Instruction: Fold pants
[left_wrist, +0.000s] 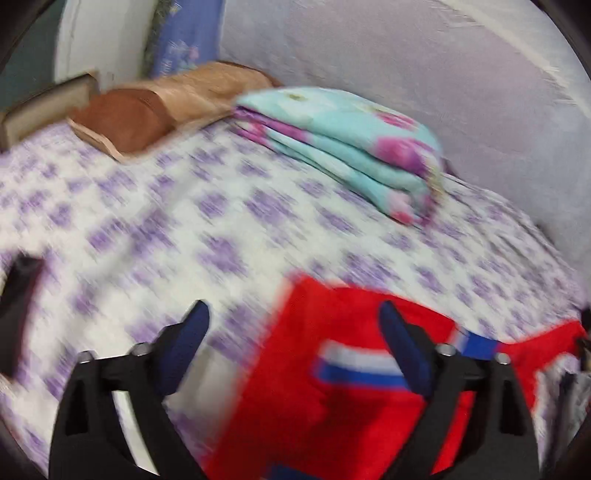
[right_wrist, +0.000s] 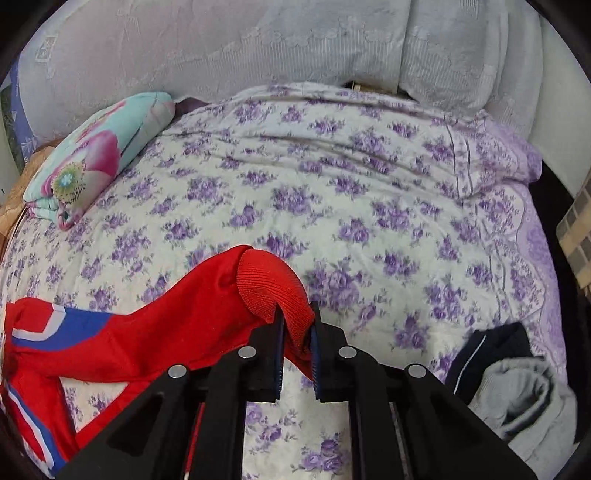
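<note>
Red pants (right_wrist: 140, 332) with blue and white stripes lie on a bed with a purple-flowered sheet (right_wrist: 332, 192). My right gripper (right_wrist: 297, 325) is shut on the ribbed red cuff (right_wrist: 269, 280) of one leg and holds it just above the sheet. In the blurred left wrist view, my left gripper (left_wrist: 295, 314) is open wide and empty, with its right finger (left_wrist: 402, 343) over the red pants (left_wrist: 332, 387) and its left finger over bare sheet (left_wrist: 184, 221).
A folded turquoise and pink blanket (right_wrist: 96, 158) lies at the far left, also in the left wrist view (left_wrist: 343, 144). Brown pillows (left_wrist: 147, 107) sit at the headboard. Dark and grey clothes (right_wrist: 509, 380) are piled at the right. A pale cover (right_wrist: 258, 48) lines the back.
</note>
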